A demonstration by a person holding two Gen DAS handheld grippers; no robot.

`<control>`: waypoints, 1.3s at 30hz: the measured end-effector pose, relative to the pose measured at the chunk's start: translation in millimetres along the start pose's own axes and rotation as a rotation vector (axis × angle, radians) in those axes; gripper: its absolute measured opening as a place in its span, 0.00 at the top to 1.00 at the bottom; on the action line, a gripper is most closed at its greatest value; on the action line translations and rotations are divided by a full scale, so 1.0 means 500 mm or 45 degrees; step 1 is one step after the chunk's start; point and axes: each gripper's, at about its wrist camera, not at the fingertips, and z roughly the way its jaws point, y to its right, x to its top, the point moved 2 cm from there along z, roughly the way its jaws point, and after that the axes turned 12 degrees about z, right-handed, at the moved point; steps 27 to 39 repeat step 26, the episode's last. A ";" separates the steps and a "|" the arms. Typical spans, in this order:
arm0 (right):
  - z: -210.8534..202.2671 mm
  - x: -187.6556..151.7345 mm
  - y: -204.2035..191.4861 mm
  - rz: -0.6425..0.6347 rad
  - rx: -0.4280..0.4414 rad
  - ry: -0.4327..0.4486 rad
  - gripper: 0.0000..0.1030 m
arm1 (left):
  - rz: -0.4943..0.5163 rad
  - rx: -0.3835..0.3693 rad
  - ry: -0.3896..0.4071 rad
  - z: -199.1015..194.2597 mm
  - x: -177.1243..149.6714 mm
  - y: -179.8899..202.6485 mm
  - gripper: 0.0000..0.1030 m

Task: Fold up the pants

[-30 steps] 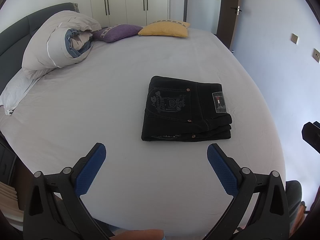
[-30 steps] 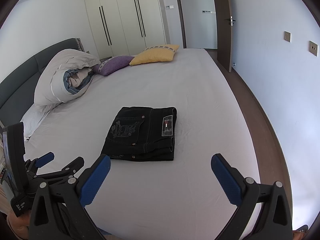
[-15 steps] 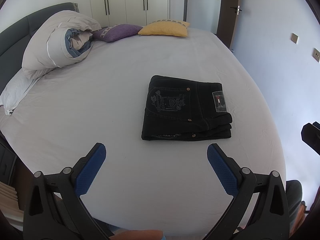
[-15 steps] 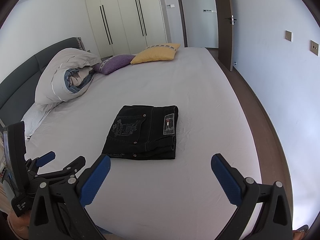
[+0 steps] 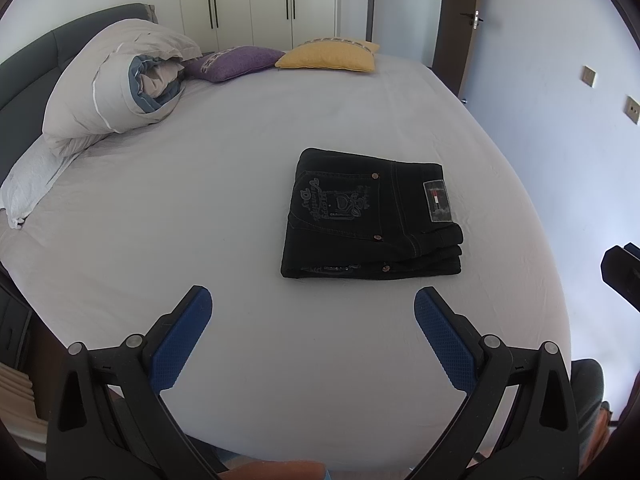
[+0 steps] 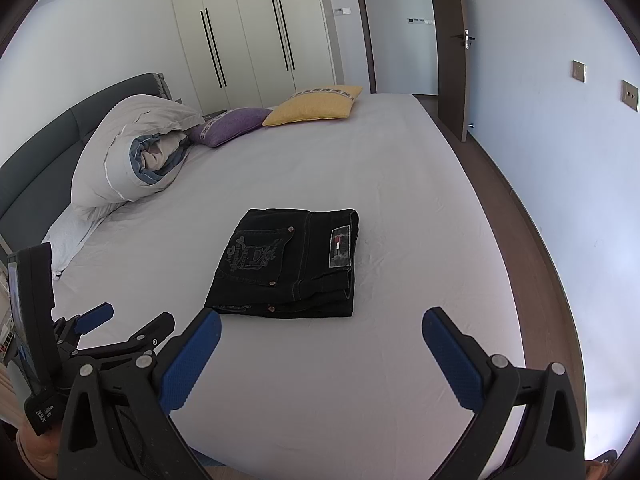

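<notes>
Nearest to you, your left gripper (image 5: 312, 310) has its blue fingers (image 5: 182, 334) wide apart and holds nothing; it hangs above the bare sheet near the front edge of the bed (image 5: 200, 208). Your right gripper (image 6: 320, 332) is the same: fingers (image 6: 450, 356) spread, nothing between them.

A little further, the black pants (image 5: 370, 216) lie flat on the sheet, ahead of both grippers and apart from them, touching no finger. In the left view they sit slightly to the right of the gap between the fingers; in the right view they sit slightly to the left of it. So they lie about between your two hands. They look already folded into a compact rectangle of several layers, with the back pocket and the brand patch (image 5: 438, 202) on top. I judge the task to be nearly or fully done.

The cloth looks like denim: rather thick and heavy, soft but not slippery. If you need to square the stack, take hold at the thick near edge, where all layers meet, and clamp them together; a grip on the top layer only would probably open the fold.

Far behind, a rolled duvet (image 5: 120, 84), a purple cushion (image 5: 236, 62) and a yellow cushion (image 5: 328, 56) lie by the headboard.
</notes>
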 end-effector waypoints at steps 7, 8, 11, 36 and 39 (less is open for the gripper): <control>0.000 0.001 0.000 0.000 0.004 -0.003 0.00 | 0.000 -0.002 -0.002 0.000 -0.002 0.000 0.00; 0.000 0.001 0.000 0.000 0.004 -0.002 0.00 | 0.001 -0.003 -0.001 0.000 -0.001 0.000 0.00; -0.001 -0.002 -0.001 0.001 0.004 -0.004 0.00 | 0.000 -0.002 -0.002 0.001 -0.004 0.001 0.00; -0.001 -0.012 -0.002 0.005 0.008 -0.010 0.00 | -0.016 -0.015 -0.019 0.004 -0.013 -0.005 0.00; -0.001 -0.012 -0.002 0.005 0.008 -0.010 0.00 | -0.016 -0.015 -0.019 0.004 -0.013 -0.005 0.00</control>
